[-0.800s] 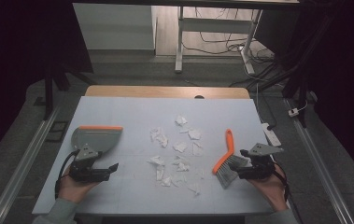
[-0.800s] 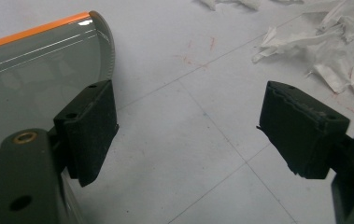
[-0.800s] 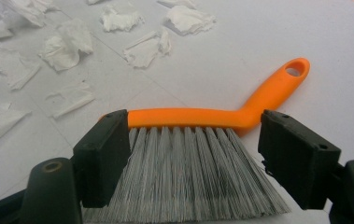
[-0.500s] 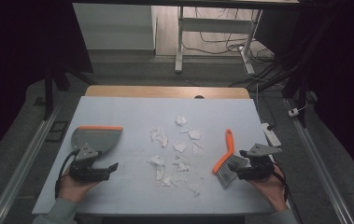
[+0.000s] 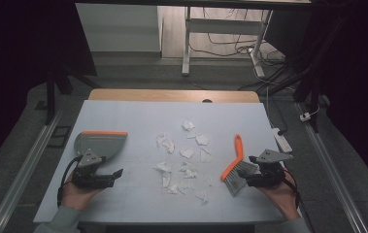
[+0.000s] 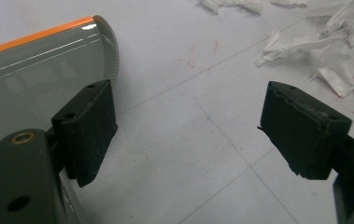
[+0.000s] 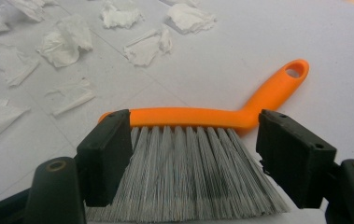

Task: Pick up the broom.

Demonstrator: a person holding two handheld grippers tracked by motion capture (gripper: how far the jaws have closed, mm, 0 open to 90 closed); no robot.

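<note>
A grey dustpan (image 5: pixel 99 143) with an orange lip lies at the table's left. My left gripper (image 5: pixel 117 174) sits just in front of it, open, with bare table between its jaws. In the left gripper view the dustpan (image 6: pixel 34 79) is behind the left jaw of the gripper (image 6: pixel 195 135), and the paper scraps (image 6: pixel 333 56) are at upper right. An orange hand brush (image 5: pixel 235 155) with grey bristles lies at the right. My right gripper (image 5: pixel 244 178) is open at the bristle end. In the right gripper view the brush (image 7: pixel 188 116) lies across the gripper (image 7: pixel 200 156), with the bristles between the wide jaws.
Several crumpled white paper scraps (image 5: pixel 186 160) are scattered over the middle of the pale table (image 5: pixel 138 111), between dustpan and brush. More scraps (image 7: pixel 67 42) lie beyond the brush. A white power strip (image 5: pixel 282 140) lies at the table's right edge.
</note>
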